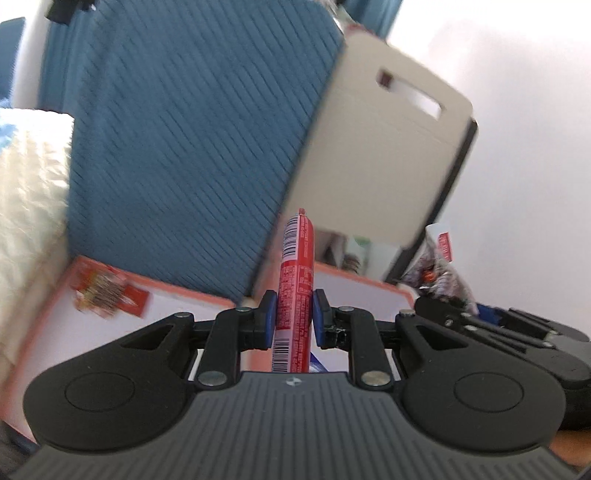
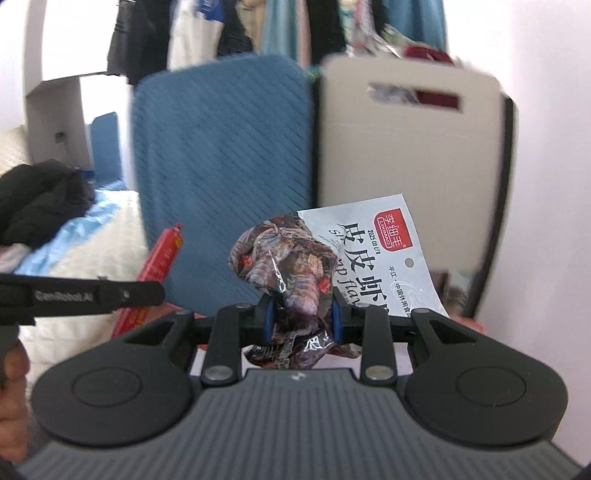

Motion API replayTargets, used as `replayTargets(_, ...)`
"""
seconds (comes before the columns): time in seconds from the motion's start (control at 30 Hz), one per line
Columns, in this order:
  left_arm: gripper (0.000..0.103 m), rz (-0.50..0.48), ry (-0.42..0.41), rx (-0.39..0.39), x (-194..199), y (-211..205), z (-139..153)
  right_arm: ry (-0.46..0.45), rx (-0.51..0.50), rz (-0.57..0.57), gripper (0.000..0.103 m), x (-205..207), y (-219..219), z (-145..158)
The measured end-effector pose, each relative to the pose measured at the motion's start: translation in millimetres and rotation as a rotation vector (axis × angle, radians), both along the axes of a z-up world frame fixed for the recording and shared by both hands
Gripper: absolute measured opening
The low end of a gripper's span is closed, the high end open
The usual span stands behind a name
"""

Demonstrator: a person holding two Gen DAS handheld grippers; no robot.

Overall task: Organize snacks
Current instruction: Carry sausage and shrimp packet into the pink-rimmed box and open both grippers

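My left gripper [image 1: 294, 314] is shut on a red sausage stick [image 1: 297, 273] with barcodes, held upright above a white tray with an orange rim [image 1: 207, 297]. A red snack packet [image 1: 107, 290] lies at the tray's far left. My right gripper [image 2: 303, 314] is shut on a crumpled silver shrimp-flavour snack bag [image 2: 295, 273] with a red logo. In the right wrist view the sausage stick [image 2: 162, 258] and the left gripper [image 2: 85, 295] show at the left. In the left wrist view the right gripper [image 1: 498, 321] and its bag [image 1: 439, 269] show at the right.
A blue ribbed chair back [image 1: 192, 147] and a beige board with a handle slot [image 1: 384, 147] stand behind the tray. A cream quilt [image 1: 29, 206] lies at the left. Dark clothes [image 2: 40, 199] lie on the bed. Hanging clothes [image 2: 258, 26] and a white wall [image 1: 517, 110] are behind.
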State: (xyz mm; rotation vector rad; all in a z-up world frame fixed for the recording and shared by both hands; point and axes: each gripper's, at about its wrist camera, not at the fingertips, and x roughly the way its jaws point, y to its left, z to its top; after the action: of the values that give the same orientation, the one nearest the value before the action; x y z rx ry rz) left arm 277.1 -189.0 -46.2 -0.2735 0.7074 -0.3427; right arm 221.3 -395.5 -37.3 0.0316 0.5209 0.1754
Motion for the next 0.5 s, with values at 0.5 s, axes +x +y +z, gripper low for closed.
replayTargets(0.5,0.024,-0.12,0.136,0.067,15,-71,-70,0.199,0.046,-0.138,0.034,4,-71,-91)
